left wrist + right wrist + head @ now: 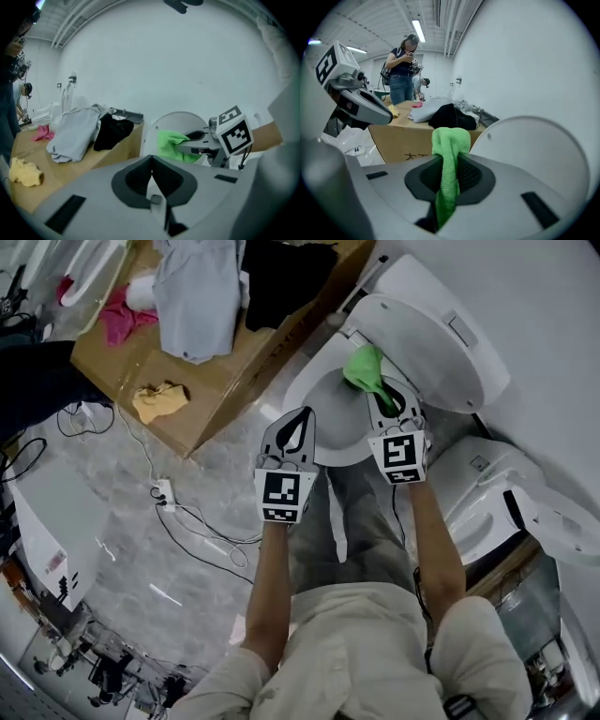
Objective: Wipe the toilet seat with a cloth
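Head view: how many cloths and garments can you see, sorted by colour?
green cloth: 1, clamped in the right tool
yellow cloth: 1
pink cloth: 1
pale grey garment: 1
black garment: 1
Total: 5

Cardboard box (234,371) stands left of the toilet (441,343), with clothes (192,296) piled on it. Power strip (164,493) lies on the floor (122,549) before the box.
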A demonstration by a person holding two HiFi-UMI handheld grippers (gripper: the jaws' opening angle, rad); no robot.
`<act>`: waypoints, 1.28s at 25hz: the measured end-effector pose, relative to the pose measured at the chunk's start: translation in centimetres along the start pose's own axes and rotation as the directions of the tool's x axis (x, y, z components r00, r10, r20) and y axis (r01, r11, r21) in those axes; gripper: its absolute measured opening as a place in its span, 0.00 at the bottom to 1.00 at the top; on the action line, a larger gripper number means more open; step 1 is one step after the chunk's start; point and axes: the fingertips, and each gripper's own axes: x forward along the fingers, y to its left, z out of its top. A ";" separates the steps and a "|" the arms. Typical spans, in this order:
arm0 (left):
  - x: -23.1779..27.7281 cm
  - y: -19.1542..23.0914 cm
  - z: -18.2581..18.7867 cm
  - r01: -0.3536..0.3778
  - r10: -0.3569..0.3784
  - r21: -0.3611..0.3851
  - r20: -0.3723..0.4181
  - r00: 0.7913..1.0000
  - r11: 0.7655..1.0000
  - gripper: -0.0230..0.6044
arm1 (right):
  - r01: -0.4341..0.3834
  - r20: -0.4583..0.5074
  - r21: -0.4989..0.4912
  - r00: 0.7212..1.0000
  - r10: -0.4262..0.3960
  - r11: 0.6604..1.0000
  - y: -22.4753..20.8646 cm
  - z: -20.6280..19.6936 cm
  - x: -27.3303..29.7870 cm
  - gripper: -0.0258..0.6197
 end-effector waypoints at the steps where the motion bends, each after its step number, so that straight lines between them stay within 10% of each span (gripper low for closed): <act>1: -0.7 -0.3 1.2 0.002 -0.002 0.007 0.011 1.000 1.000 0.06 | 0.003 0.019 0.000 1.000 -0.003 1.000 -0.2 1.4 -1.2 0.11; 13: -8.0 -5.3 12.1 0.026 -0.039 0.128 0.097 0.994 0.991 0.06 | 0.006 0.173 0.056 0.985 -0.015 0.998 -1.9 11.9 -15.0 0.11; 32: -12.9 -10.0 18.3 -0.040 0.000 0.217 0.181 0.983 0.975 0.06 | -0.024 0.306 0.061 0.952 0.004 0.998 -4.5 16.5 -23.8 0.11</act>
